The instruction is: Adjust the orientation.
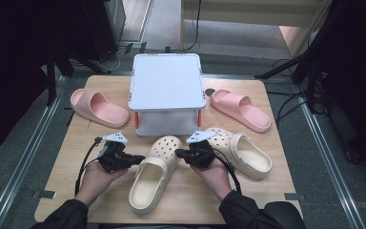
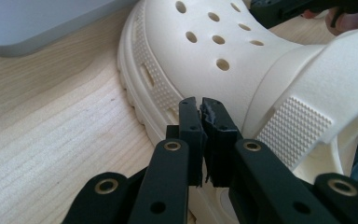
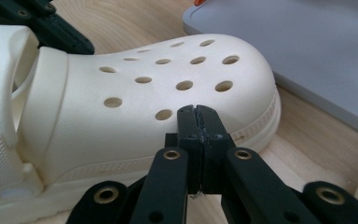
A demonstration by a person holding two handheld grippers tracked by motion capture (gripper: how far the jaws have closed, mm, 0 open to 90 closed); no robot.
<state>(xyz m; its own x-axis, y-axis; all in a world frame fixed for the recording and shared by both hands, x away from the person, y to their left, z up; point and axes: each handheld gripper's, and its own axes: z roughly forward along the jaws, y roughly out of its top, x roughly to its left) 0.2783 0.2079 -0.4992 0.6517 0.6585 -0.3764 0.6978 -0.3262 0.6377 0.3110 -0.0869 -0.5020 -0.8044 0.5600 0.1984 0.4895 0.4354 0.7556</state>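
A cream clog (image 1: 155, 171) lies toe-away in the middle of the wooden table (image 1: 71, 191). My left gripper (image 1: 143, 158) points at its left side, jaws shut with nothing between them; in the left gripper view the tips (image 2: 200, 102) sit right against the clog's ribbed sole edge (image 2: 242, 60). My right gripper (image 1: 177, 153) points at the clog's right side, also shut and empty. Its tips (image 3: 196, 109) rest at the holed upper (image 3: 144, 93). Across the clog, the other gripper's black jaws show in each gripper view.
A second cream clog (image 1: 245, 152) lies just right of my right hand. A pink slide (image 1: 100, 107) sits at the left and another pink slide (image 1: 240, 109) at the right. Behind the clogs stands a grey two-level rack (image 1: 167, 81).
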